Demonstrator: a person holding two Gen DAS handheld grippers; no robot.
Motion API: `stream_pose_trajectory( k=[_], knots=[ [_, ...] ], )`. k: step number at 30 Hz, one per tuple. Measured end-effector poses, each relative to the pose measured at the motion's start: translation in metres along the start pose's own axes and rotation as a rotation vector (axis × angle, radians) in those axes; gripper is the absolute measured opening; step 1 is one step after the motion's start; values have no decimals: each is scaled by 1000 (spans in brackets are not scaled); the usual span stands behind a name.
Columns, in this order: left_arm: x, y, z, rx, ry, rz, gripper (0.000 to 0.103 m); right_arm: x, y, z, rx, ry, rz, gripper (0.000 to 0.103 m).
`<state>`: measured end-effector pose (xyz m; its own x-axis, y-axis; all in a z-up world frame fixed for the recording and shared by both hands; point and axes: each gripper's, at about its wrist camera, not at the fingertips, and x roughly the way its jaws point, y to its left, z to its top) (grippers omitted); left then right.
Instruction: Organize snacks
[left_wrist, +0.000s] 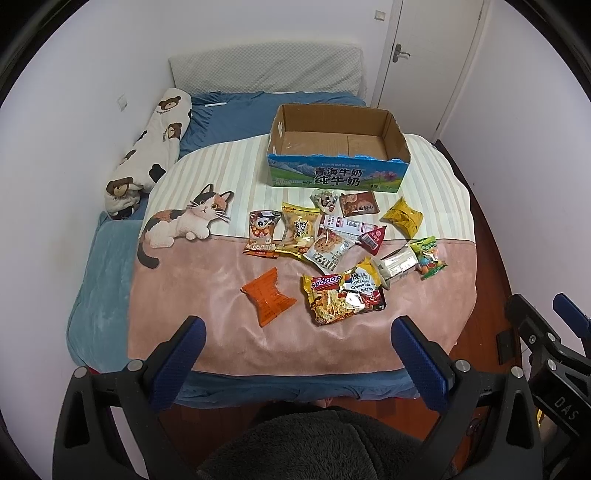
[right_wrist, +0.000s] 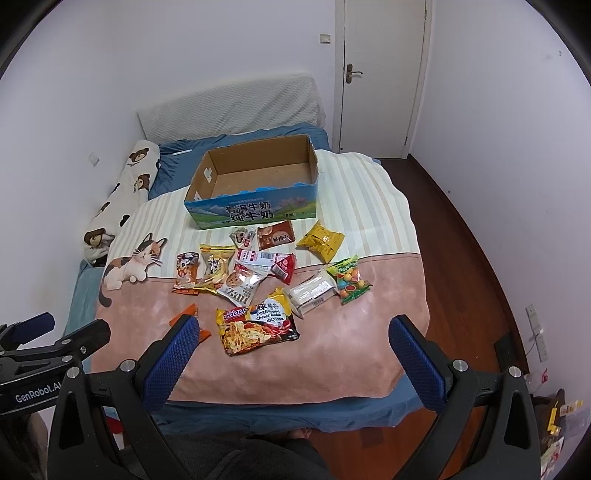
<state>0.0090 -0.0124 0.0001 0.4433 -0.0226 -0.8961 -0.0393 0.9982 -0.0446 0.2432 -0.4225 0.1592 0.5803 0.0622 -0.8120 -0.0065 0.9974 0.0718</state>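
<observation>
A: Well, nothing is packed yet. The box (left_wrist: 338, 147) sits empty at twelve o'clock on the blanket (left_wrist: 221, 332), and the snacks lie loose in front of it, nearest us the noodle pack (left_wrist: 343, 295) and, at its nine o'clock, the orange packet (left_wrist: 267, 297).

B: And the grippers?

A: Both hang over the near edge of the bed with nothing between the fingers. The left gripper (left_wrist: 297, 363) is spread wide, and so is the right gripper (right_wrist: 295, 363).

B: How will those packets handle, do you think?

A: Light, I'd judge, and crinkly. The film looks slippery and the puffed ones may squirm out of a pinch. The noodles are probably brittle inside, so I'd take that pack by a crimped end seam, not across the middle. The orange packet lies alone and flat; its pinched waist looks like the easiest hold.

B: Do the two views differ?

A: Yes. From the left wrist the orange packet shows whole; from the right wrist a blue finger covers most of it. The right wrist shows more floor (right_wrist: 461, 240) at three o'clock, and the candy bag (right_wrist: 347, 278) more clearly. Each view catches the other gripper at its edge.
</observation>
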Motion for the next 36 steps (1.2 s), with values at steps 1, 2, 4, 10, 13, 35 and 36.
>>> stream_pose_trajectory(
  k=[1, 2, 4, 10, 13, 35, 36],
  knots=[
    [0, 0, 0, 1, 1, 0, 103, 0, 1, 0, 1, -1, -1, 103],
    [0, 0, 0, 2, -2, 2, 103, 0, 1, 0, 3, -1, 0, 103],
    [5, 1, 1, -1, -19, 22, 103, 3, -1, 0, 20, -1, 2, 103],
    [53, 16, 9, -37, -13, 122, 103, 55, -13, 1, 148, 100, 83, 103],
    [86, 28, 8, -41, -4, 201, 103, 109, -15, -5, 229, 227, 139, 103],
    [272, 130, -10, -159, 319, 315, 103, 416, 40, -74, 810, 683, -90, 103],
    [278, 132, -12, -170, 340, 292, 103, 424, 40, -77, 800, 708, -110, 103]
  ],
)
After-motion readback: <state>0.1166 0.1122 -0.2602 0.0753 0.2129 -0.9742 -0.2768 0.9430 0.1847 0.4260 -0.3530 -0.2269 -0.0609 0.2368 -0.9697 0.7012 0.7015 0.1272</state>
